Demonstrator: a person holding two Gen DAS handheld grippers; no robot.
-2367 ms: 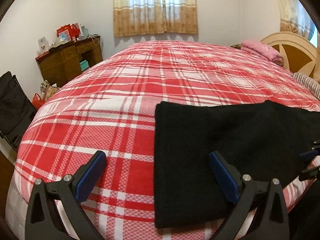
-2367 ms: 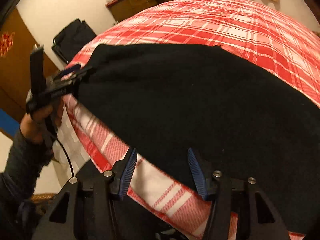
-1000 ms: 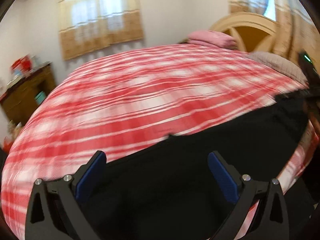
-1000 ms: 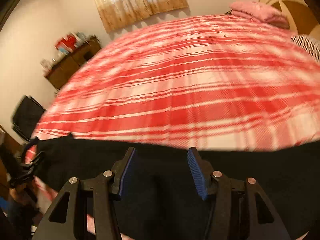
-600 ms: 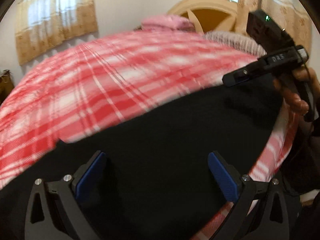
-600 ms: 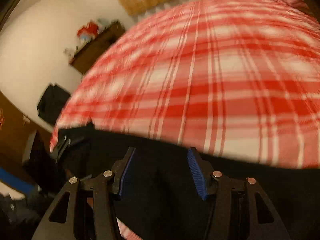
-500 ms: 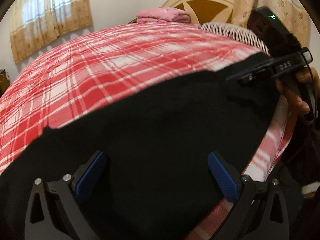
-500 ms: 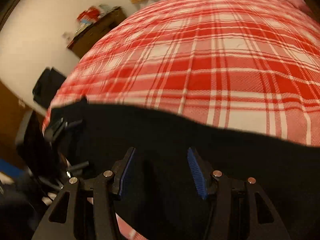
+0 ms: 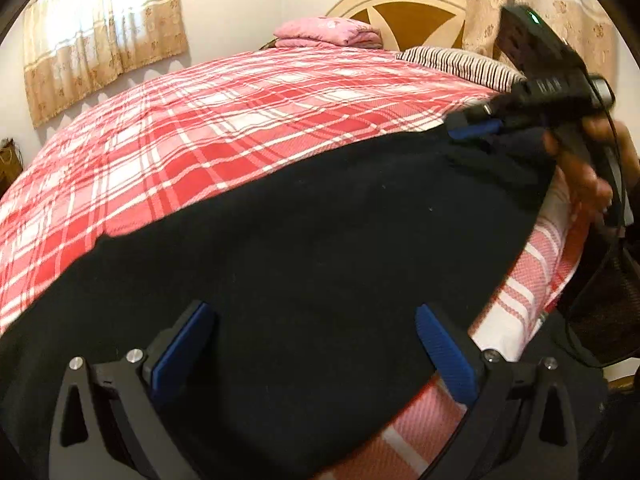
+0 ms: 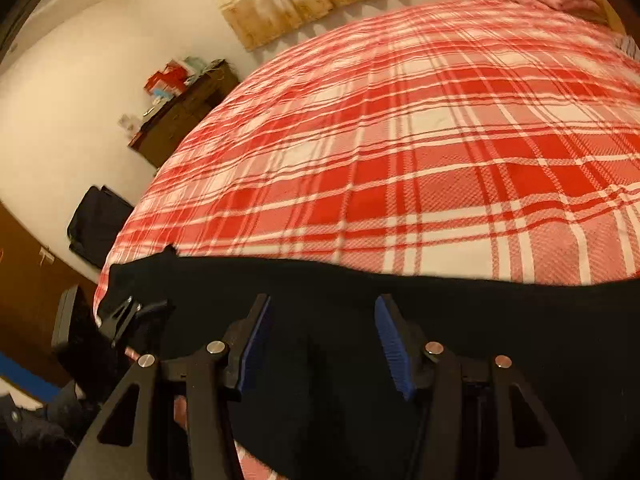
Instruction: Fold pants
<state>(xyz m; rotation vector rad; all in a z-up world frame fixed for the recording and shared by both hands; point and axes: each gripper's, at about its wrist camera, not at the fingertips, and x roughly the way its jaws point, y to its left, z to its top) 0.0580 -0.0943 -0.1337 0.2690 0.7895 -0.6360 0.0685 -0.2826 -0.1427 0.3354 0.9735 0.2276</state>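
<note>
The black pants [image 9: 304,248] lie flat along the near edge of the red plaid bed [image 9: 224,128]. My left gripper [image 9: 314,344] is open, its blue pads spread wide just above the cloth, holding nothing. My right gripper [image 10: 322,340] is also open over the pants [image 10: 460,320]. In the left wrist view the right gripper [image 9: 480,128] sits at the pants' far right corner; whether it pinches the edge there is unclear. In the right wrist view the left gripper [image 10: 132,316] is at the pants' far left corner.
A pink folded blanket [image 9: 328,34] and a striped pillow [image 9: 460,64] lie by the headboard [image 9: 412,12]. A wooden dresser [image 10: 184,112] and a black bag [image 10: 96,226] stand by the left wall. Curtains [image 9: 104,32] hang behind the bed.
Both grippers have swung to the two ends of the pants and turned toward each other. The pants now lie spread along the bed's edge, and both views have steadied.
</note>
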